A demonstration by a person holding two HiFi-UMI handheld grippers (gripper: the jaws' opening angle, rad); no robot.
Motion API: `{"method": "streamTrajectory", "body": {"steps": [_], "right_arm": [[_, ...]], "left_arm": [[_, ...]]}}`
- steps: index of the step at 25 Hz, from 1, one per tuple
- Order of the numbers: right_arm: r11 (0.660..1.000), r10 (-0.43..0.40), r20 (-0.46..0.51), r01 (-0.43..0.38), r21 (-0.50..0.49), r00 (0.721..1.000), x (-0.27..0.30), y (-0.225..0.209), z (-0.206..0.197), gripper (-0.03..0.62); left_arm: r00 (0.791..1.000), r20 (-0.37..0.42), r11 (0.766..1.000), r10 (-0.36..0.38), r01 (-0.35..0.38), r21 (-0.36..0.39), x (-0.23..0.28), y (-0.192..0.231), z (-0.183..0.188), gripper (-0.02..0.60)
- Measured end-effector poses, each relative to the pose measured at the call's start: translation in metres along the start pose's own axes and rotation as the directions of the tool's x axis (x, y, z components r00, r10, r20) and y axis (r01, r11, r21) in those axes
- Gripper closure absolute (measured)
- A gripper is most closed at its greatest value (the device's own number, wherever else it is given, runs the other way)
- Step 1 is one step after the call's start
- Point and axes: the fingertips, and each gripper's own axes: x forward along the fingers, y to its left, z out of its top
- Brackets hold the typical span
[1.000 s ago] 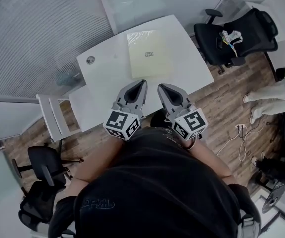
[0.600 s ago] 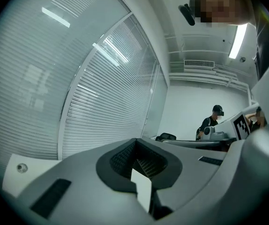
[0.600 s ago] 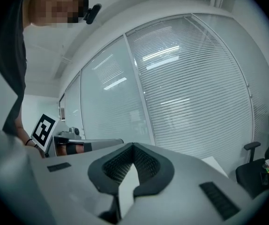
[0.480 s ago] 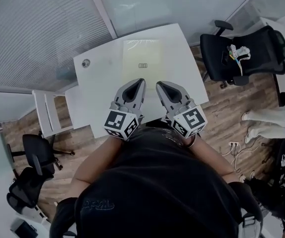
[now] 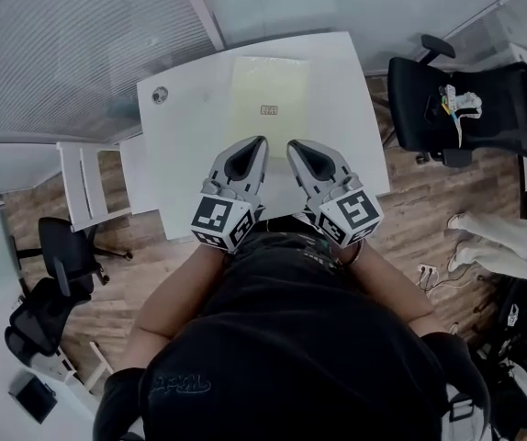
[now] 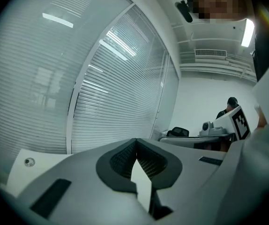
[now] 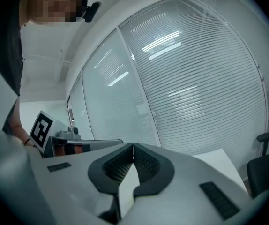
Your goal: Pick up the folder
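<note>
A pale yellow folder [image 5: 269, 107] with a small label lies flat on the white table [image 5: 185, 145], toward its far side. My left gripper [image 5: 260, 141] and right gripper [image 5: 291, 144] hover side by side over the table's near half, short of the folder's near edge. Both are shut with nothing between the jaws. In the left gripper view the left gripper's [image 6: 135, 142] jaws meet at the tips, and the right gripper's [image 7: 133, 145] jaws do the same in its own view. Neither gripper view shows the folder.
A round grommet [image 5: 160, 95] sits in the table's far left corner. A black office chair [image 5: 465, 108] stands to the right, other chairs [image 5: 57, 265] at lower left. A white shelf unit [image 5: 94, 182] adjoins the table's left side. Glass walls with blinds [image 5: 71, 44] lie beyond.
Table and folder have shifted in the head view and lie squarer under both grippers. Both grippers stay shut and side by side, now over the table's near half.
</note>
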Motion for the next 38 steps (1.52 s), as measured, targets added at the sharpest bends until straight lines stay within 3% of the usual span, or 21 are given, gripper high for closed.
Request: {"method": "streamTrajectory", "body": {"steps": [13,19,23,29,38], "right_arm": [[0.992,-0.103,-0.058,0.107,0.061,0.993,0.025,-0.056,-0.031,0.572],[0.982,-0.149,-0.092,0.159,0.104,0.985,0.038,-0.083,-0.053,0.537],[0.971,-0.184,-0.133,0.201,0.13,0.974,0.048,-0.101,-0.075,0.476],[0.955,-0.194,-0.219,0.235,0.179,0.956,0.066,-0.124,-0.118,0.393],[0.921,-0.226,-0.313,0.307,0.239,0.922,0.085,-0.16,-0.167,0.303]], "left_arm": [[0.998,-0.06,0.999,-0.005,0.003,-0.043,0.033,0.058,-0.028,0.571],[0.99,-0.143,0.999,0.004,-0.01,-0.038,0.048,0.091,-0.054,0.551],[0.979,-0.206,0.999,0.003,-0.014,-0.052,0.06,0.114,-0.076,0.481],[0.96,-0.281,0.997,-0.003,-0.021,-0.08,0.077,0.145,-0.106,0.29],[0.927,-0.375,0.993,-0.022,-0.024,-0.117,0.105,0.179,-0.148,0.166]]}}
